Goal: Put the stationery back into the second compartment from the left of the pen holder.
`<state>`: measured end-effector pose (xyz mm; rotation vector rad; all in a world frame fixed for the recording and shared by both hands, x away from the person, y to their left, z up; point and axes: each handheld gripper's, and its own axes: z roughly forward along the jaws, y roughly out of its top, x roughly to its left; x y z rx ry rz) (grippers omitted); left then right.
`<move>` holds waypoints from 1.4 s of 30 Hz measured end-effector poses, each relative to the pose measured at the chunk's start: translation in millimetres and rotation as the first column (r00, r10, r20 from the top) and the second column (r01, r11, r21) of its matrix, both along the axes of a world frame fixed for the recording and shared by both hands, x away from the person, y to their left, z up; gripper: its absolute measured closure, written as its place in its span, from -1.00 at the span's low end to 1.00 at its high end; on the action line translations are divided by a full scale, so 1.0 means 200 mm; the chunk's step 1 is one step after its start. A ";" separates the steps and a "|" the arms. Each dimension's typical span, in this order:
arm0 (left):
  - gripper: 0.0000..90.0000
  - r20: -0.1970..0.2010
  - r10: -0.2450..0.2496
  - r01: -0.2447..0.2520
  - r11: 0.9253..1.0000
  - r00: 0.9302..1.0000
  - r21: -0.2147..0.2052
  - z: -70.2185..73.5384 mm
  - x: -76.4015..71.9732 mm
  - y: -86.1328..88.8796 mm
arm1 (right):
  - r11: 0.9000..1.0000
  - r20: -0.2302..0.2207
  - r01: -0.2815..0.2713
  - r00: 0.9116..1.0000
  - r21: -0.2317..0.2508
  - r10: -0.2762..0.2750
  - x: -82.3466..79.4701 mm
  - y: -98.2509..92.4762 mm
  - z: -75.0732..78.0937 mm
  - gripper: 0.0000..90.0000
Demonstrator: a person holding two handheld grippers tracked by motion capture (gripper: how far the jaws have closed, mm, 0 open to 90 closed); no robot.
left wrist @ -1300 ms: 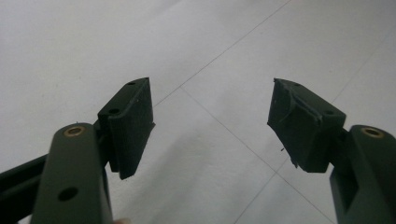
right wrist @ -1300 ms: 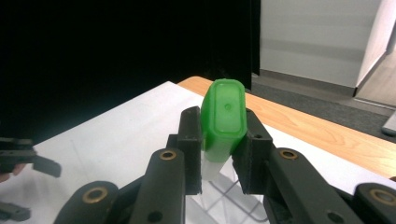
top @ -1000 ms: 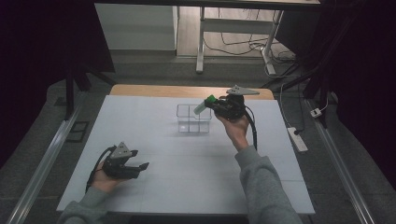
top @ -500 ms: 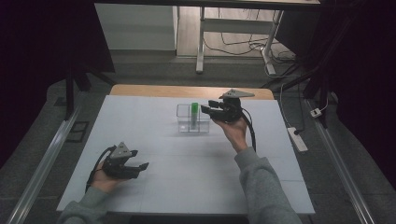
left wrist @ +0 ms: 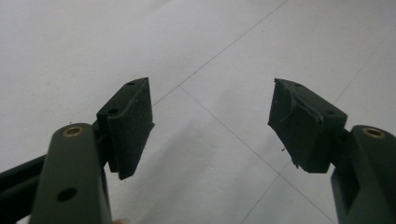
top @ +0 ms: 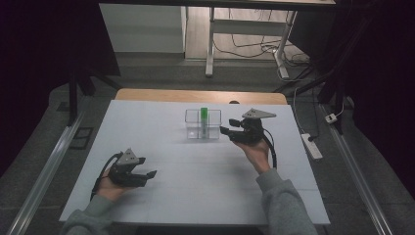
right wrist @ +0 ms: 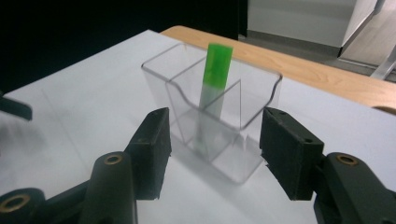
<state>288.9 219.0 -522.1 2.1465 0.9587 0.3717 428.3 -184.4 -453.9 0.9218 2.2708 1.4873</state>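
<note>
A clear plastic holder (top: 203,125) (right wrist: 219,126) with compartments stands at the middle of the white table. A tube with a green cap (top: 203,120) (right wrist: 212,88) stands upright in it. My right gripper (top: 224,131) (right wrist: 215,149) sits just right of the holder and points at it; its jaws have just been opening, they stand open and hold nothing. My left gripper (top: 148,175) (left wrist: 212,126) rests low at the table's front left, open, with bare table between its jaws.
The white table top (top: 195,176) has a wooden strip (top: 195,95) along its far edge. Table legs and cables (top: 244,49) lie on the floor behind. A power strip (top: 311,146) lies on the floor at the right, and a metal rail (top: 44,176) runs at the left.
My right gripper carried the green-capped tube to the holder, let it go there, and drew back to the right and down with open jaws. The left gripper has not moved.
</note>
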 end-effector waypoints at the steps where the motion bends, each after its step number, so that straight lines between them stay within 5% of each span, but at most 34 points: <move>1: -0.33 0.000 -0.002 0.002 1.000 1.000 0.002 0.00 0.00 0.00 | 1.000 -0.008 0.001 1.000 0.001 -0.001 -0.01 -0.01 -0.01 -0.05; 18: -0.33 -0.002 0.006 -0.006 1.000 1.000 0.000 0.00 -0.01 0.01 | 0.993 -0.033 -0.045 0.999 -0.112 0.042 -0.24 -0.18 -0.13 -0.07; 42: -0.35 0.005 0.044 -0.044 0.999 0.999 -0.028 0.01 -0.05 0.08 | 0.991 -0.058 -0.019 0.998 -0.135 0.012 -0.43 -0.48 -0.21 -0.14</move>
